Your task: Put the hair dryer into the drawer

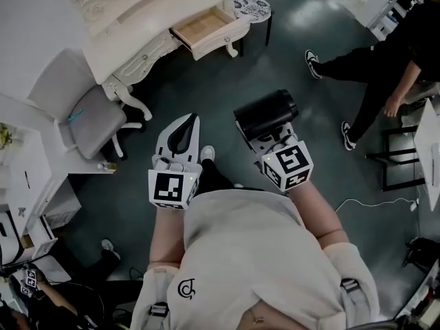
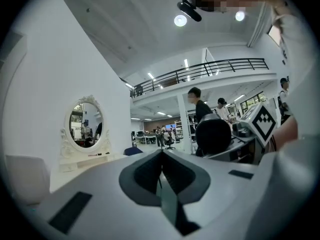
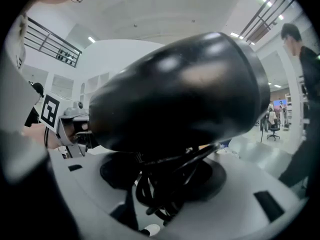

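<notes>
Most of the head view is dark floor, and it lies between me and the white counter along the far left. A grey chair sits close to the counter's near end, and a bystander stands off to the right. The drawer is pulled out from the counter's front edge near its right-hand corner, and its wooden inside looks bare. The hair dryer is nowhere near it yet. It rides in my right hand-held gripper out over the floor, well apart from the counter, with the jaws spread fairly wide and clamped around it low down. The fat black barrel hangs out above and ahead of the jaws. My left hand-held gripper is pinched together on nothing and held level beside the right one. The cord is the smallest thing here and the one I worry about. It sits bunched in loose loops between the right jaws, and I cannot tell whether the pads bear on the body or partly on those loops. If they bear on the loops, I judge the heavy barrel could roll or slip in the grip while I carry it. A dangling loop could also catch the drawer's rim on the way in. The drawer looks shallow against the barrel, so a tilted entry might jam on its front edge or nudge it shut.
</notes>
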